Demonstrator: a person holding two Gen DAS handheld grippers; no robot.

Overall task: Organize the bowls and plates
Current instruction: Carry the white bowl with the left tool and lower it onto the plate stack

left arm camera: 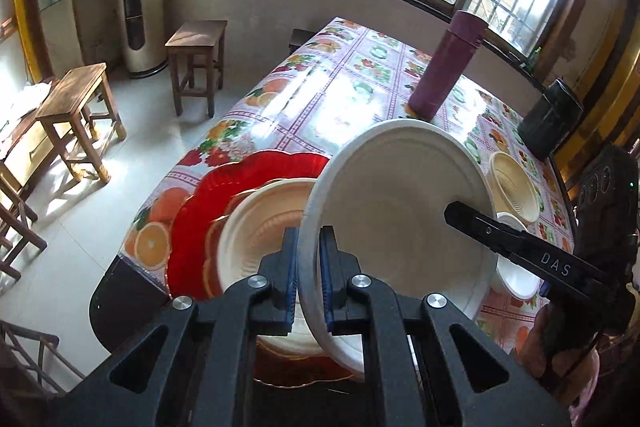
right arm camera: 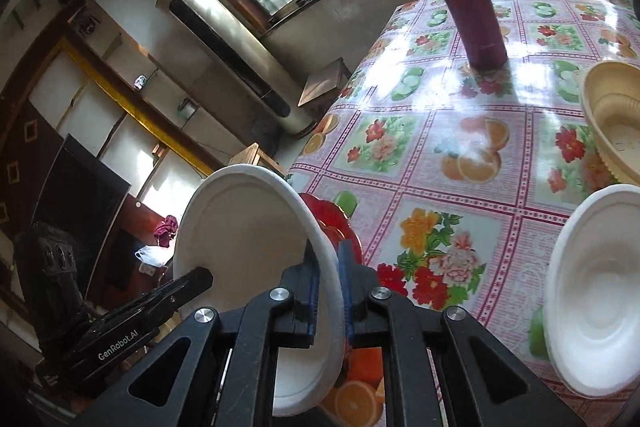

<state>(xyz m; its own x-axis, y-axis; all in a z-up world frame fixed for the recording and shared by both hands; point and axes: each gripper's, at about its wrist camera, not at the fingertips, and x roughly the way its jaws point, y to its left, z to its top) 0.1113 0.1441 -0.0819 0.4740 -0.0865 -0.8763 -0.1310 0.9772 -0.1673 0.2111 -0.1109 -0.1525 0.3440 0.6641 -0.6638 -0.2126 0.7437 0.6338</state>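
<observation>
Both grippers, left gripper and right gripper, have fingers clamped on the white plate rim, held above the surface; cream plate on red tray below left fingers; maroon flask beyond, bowls beside.

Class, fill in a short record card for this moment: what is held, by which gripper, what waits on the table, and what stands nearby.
held item: white plate, tilted on edge above the table
left gripper: jaws shut on the plate's rim
right gripper: jaws shut on the same plate's rim, opposite side
below plate: cream plate resting on a red scalloped plate
also on table: ribbed cream bowl, small white bowl, maroon flask upright
surface: fruit-print tablecloth
</observation>
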